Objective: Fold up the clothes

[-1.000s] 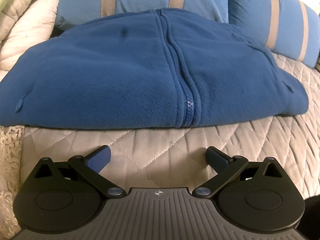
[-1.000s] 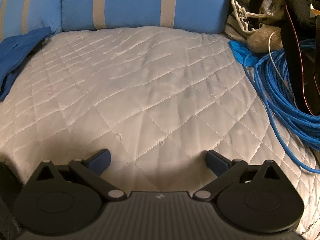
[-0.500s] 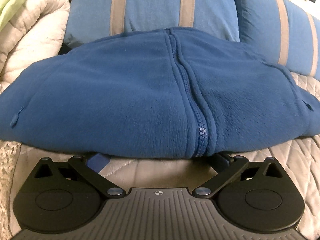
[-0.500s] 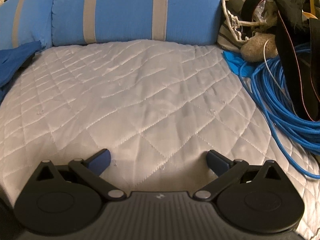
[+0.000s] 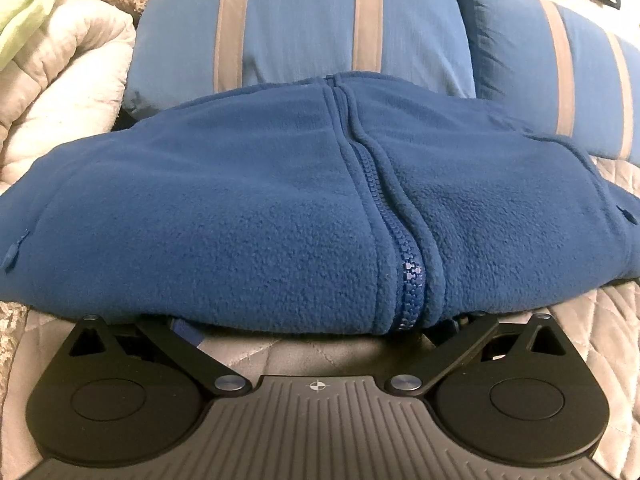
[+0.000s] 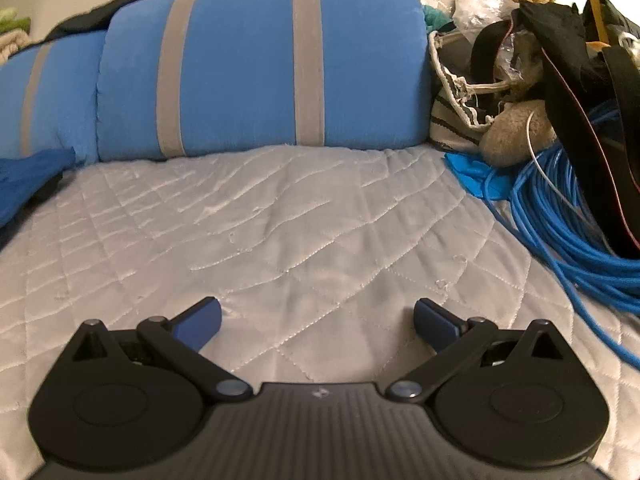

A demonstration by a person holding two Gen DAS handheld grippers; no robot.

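Note:
A dark blue zip-up fleece jacket [image 5: 240, 208] lies folded on the quilted bedspread [image 6: 300, 220], its closed zipper [image 5: 408, 272] running toward me. My left gripper [image 5: 320, 328] is open and pressed against the jacket's near hem. Both fingertips are tucked under that hem, and only part of the left finger [image 5: 186, 330] shows. In the right wrist view one corner of the jacket [image 6: 24, 184] peeks in at the far left. My right gripper [image 6: 318, 318] hovers open over bare quilt, holding nothing, well away from the jacket.
Blue pillows with grey stripes [image 5: 300, 28] [image 6: 260, 64] line the back. A cream comforter [image 5: 60, 88] is bunched at the left. At the right lie a coil of blue cable [image 6: 560, 220], a striped bag [image 6: 456, 112], a plush toy [image 6: 516, 132] and black straps [image 6: 568, 60].
My left gripper has moved forward to the jacket, and its fingertips now sit under the hem. The right gripper has drifted toward the pillow, still open.

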